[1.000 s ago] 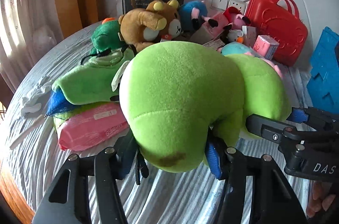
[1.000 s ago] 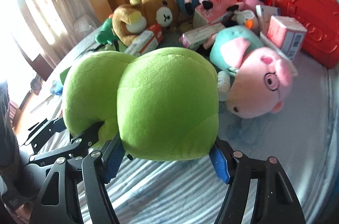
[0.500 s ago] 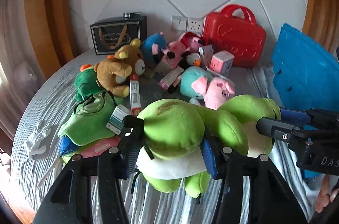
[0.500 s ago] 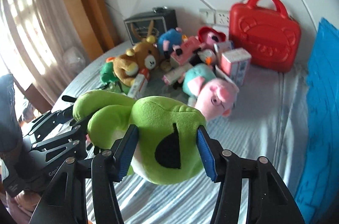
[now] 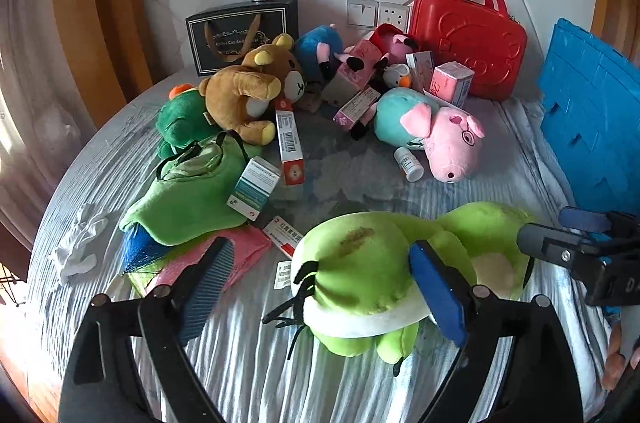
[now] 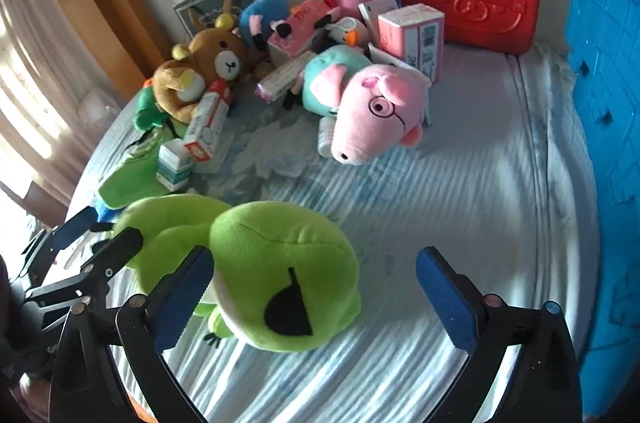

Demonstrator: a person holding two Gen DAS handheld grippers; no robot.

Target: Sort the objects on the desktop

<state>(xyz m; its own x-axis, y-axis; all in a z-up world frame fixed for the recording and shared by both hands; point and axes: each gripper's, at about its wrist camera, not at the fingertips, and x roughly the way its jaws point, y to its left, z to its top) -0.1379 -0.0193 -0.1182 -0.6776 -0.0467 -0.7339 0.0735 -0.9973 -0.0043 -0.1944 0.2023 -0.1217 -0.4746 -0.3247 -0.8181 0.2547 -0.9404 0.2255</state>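
A lime-green frog plush [image 5: 360, 263] [image 6: 280, 263] lies on the striped blue-white cloth [image 6: 460, 191] near the front. My left gripper [image 5: 320, 289] straddles one end of it, jaws opening: the right pad overlaps the plush and the left pad stands clear. My right gripper [image 6: 314, 301] straddles the other end, jaws opening too: the left pad is beside the plush and the right pad is far off it. Each gripper also shows in the other's view: the right gripper [image 5: 546, 225] and the left gripper [image 6: 104, 229].
Behind lie a pink pig plush [image 5: 448, 135], a brown bear plush [image 5: 248, 95], several medicine boxes [image 5: 290, 143], a white bottle [image 5: 408, 163], a green cloth bag [image 5: 192, 183] and a pink packet [image 5: 232, 255]. A red case [image 5: 468, 39] and a black gift bag [image 5: 240, 35] stand at the wall. A blue crate [image 6: 604, 103] is at the right.
Both grippers have opened and let go of the green frog plush, which dropped from between the pads onto the cloth. Both views have pulled back and up.
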